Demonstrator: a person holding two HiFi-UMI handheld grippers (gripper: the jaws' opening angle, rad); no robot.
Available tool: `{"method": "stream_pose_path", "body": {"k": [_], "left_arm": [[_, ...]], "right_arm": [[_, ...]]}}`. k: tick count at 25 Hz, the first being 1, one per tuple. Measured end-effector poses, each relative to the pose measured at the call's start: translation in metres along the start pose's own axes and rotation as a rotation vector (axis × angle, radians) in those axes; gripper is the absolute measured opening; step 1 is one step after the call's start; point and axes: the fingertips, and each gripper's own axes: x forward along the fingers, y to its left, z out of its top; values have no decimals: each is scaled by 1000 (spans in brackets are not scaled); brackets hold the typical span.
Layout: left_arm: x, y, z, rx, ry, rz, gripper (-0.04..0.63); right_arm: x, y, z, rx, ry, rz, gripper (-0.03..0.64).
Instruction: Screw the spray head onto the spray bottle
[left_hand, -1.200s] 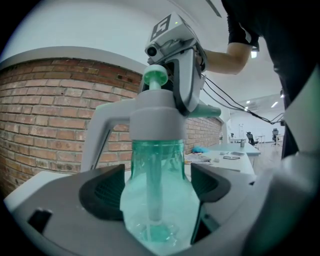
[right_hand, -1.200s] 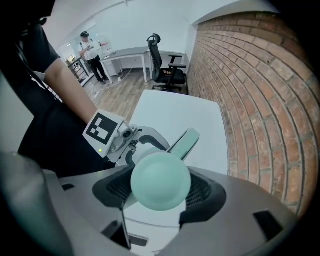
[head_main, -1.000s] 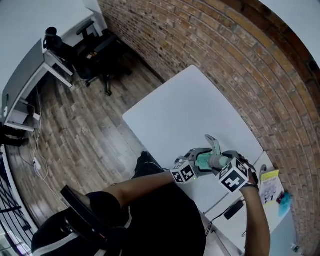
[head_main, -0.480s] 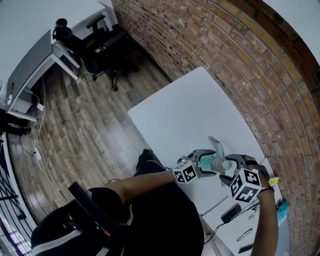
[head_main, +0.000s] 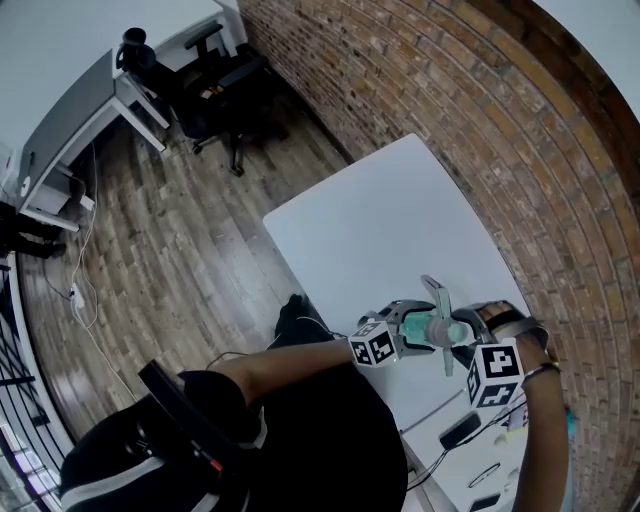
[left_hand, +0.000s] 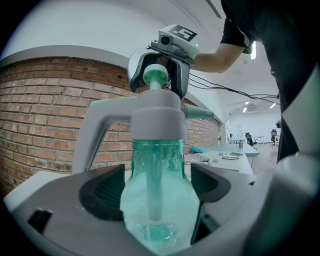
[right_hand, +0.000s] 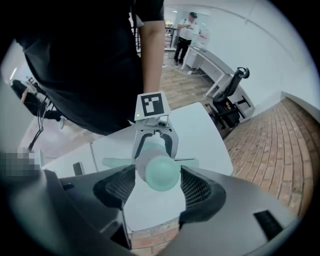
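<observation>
Left claw (left_hand: 157, 192) clamps the spray bottle (left_hand: 157, 160); right claw (right_hand: 157, 187) pinches the spray head (right_hand: 161, 171) from above.

Teal spray bottle (left_hand: 155, 200), grey spray head (left_hand: 155, 117), white table (head_main: 380, 230), red brick wall (head_main: 450, 100)

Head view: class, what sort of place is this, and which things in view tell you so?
Probably an office or workshop room: a white table stands beside a brick wall on a wood-plank floor, and black office chairs sit by a grey desk further off.
</observation>
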Motion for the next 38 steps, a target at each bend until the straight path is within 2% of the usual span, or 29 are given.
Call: {"method": "stream_pose_path", "body": {"k": [5,10,14,19,28,36,38], "left_arm": [[-2,-3,-1,-3,1,-4,413],[-2,-2,-1,-3,1,-8,413],[-2,-2,-1,-3,2,-10,413],[-2,-4,-2,-5,4,-17,413],[-1,-3,-2,-5,3,-20,413],[-3,-3,-2,-5,-2,-19,413],[-3,-3,-1,-8,-4,-15,413]], "right_arm": [[8,6,10,-120,1,5,282],[7,3,8,-236,52,5,282],[8,3,-1,-266,88,16,282],[9,7,-1,-309,83,20,282],[13,12,7,-566,126,4,282],[24,12,6,-695,172,-16,282],[24,10,6,-691,159,-20,282]]}}
